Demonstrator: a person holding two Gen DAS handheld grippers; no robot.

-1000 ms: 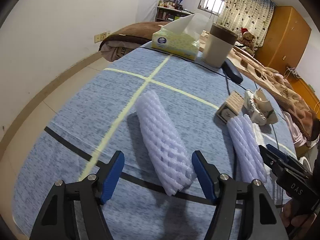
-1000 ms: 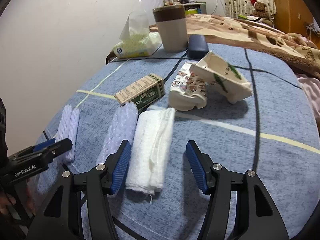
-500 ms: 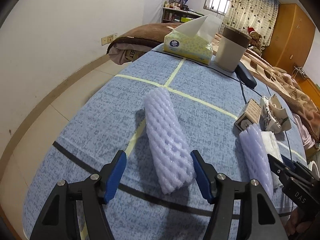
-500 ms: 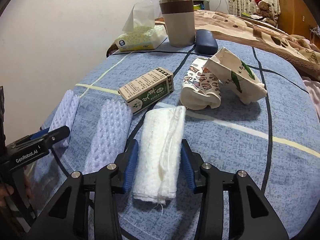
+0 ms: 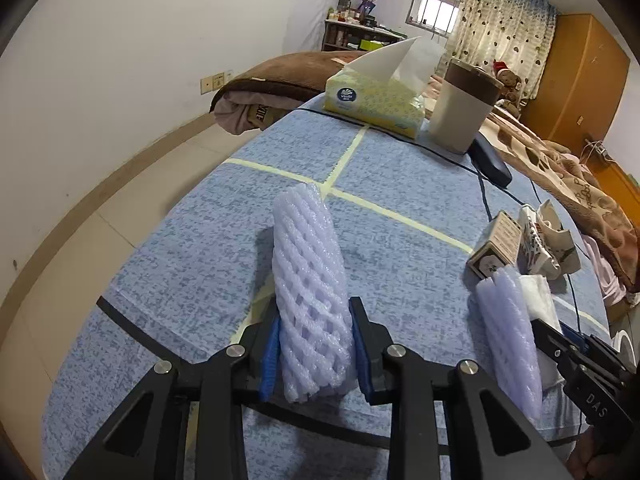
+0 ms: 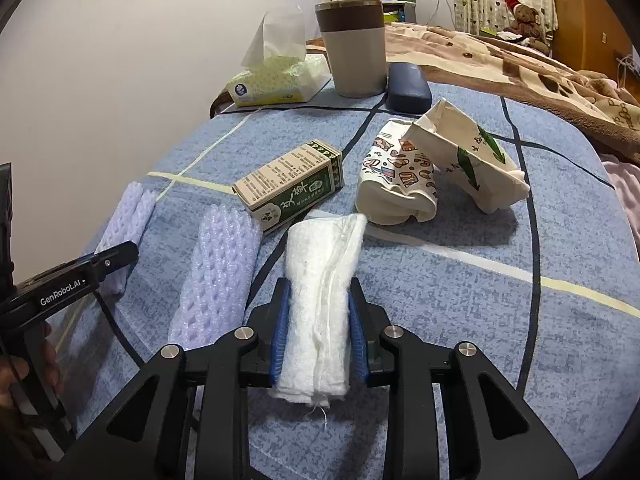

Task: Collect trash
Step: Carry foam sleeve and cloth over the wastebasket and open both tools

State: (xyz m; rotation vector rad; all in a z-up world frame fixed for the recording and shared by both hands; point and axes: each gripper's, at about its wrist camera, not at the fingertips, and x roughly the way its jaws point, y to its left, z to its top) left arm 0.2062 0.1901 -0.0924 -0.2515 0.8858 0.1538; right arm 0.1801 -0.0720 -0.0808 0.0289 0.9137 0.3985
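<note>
My left gripper is shut on a white foam fruit net that lies lengthwise on the blue tablecloth. My right gripper is shut on a folded white cloth wad. A second foam net lies just left of the cloth; it also shows in the left wrist view. A green and beige carton and two crushed paper cups lie beyond. The left gripper shows at the left edge of the right wrist view.
A beige bin with a brown lid, a yellow tissue box and a dark glasses case stand at the far edge. A bed with a brown blanket lies behind. The table edge drops to the floor on the left.
Both grippers have closed: the left on the foam net, the right on the white cloth. Both moved slightly forward over their objects.
</note>
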